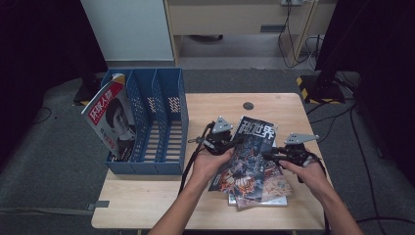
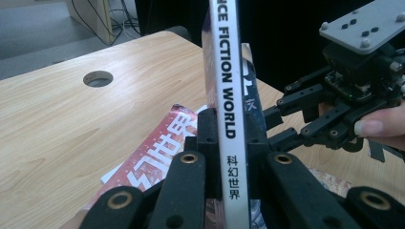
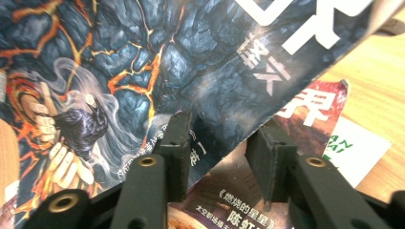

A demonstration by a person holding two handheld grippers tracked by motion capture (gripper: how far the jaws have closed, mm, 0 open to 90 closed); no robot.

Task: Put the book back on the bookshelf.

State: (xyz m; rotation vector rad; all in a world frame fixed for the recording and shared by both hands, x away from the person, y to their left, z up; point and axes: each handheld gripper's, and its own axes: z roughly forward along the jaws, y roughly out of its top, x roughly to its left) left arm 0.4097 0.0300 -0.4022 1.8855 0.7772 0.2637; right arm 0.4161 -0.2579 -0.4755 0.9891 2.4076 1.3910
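Note:
A dark science-fiction magazine (image 1: 249, 156) with a lava-and-rock cover is lifted off a small stack of magazines (image 1: 274, 192) on the wooden table (image 1: 147, 196). My left gripper (image 1: 226, 143) is shut on its white spine (image 2: 229, 95), which stands upright between the jaws in the left gripper view. My right gripper (image 1: 270, 155) is at the magazine's opposite edge. Its jaws (image 3: 222, 138) stand apart, one over the cover (image 3: 143, 62), the other past the edge above a red magazine (image 3: 315, 105). The right gripper (image 2: 334, 109) also shows beyond the spine.
A blue three-slot file rack (image 1: 161, 122) stands at the table's left, with a portrait-cover magazine (image 1: 112, 120) leaning in its leftmost slot. A round cable hole (image 1: 248, 105) lies at the table's far edge. Bare wood lies at the front left.

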